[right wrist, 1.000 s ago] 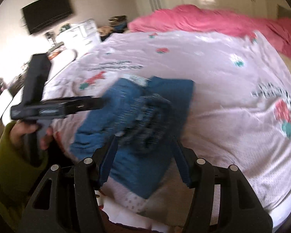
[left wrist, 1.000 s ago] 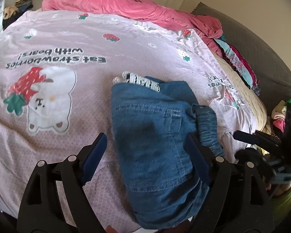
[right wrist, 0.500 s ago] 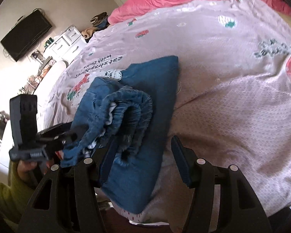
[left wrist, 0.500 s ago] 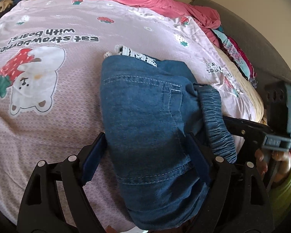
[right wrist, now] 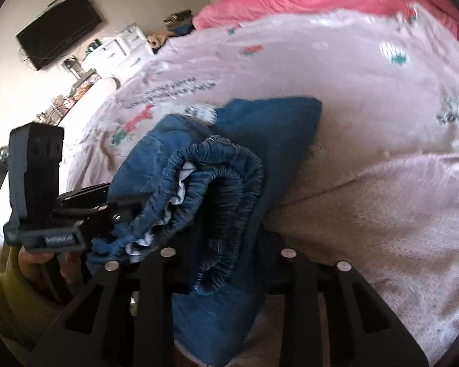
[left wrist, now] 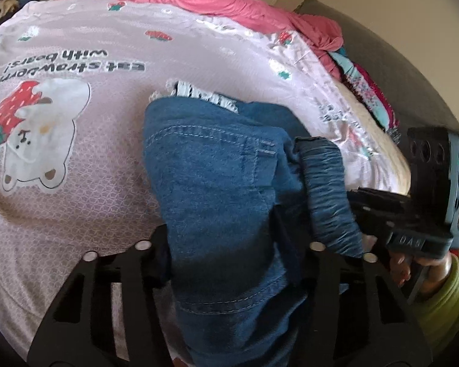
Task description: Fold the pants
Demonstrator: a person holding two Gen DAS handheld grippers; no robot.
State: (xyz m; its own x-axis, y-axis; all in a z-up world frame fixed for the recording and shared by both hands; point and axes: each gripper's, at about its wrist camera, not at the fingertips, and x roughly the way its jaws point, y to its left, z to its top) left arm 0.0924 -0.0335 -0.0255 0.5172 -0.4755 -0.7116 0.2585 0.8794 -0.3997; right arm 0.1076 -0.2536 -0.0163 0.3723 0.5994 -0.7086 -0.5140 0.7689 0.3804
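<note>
Denim pants (left wrist: pixel 217 183), folded, lie on the strawberry-print bedspread (left wrist: pixel 107 46). Left tongs (left wrist: pixel 229 244) are closing on the folded layers; right tongs (right wrist: pixel 226 250) are closing around the elastic waistband (right wrist: pixel 217 183).

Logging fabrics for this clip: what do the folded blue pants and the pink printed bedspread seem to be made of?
Blue pants: matte denim, judging by pale topstitching and a gathered elastic waistband. Pink printed bedspread: probably soft woven cotton, with faint sheen and flat printed graphics.
</note>
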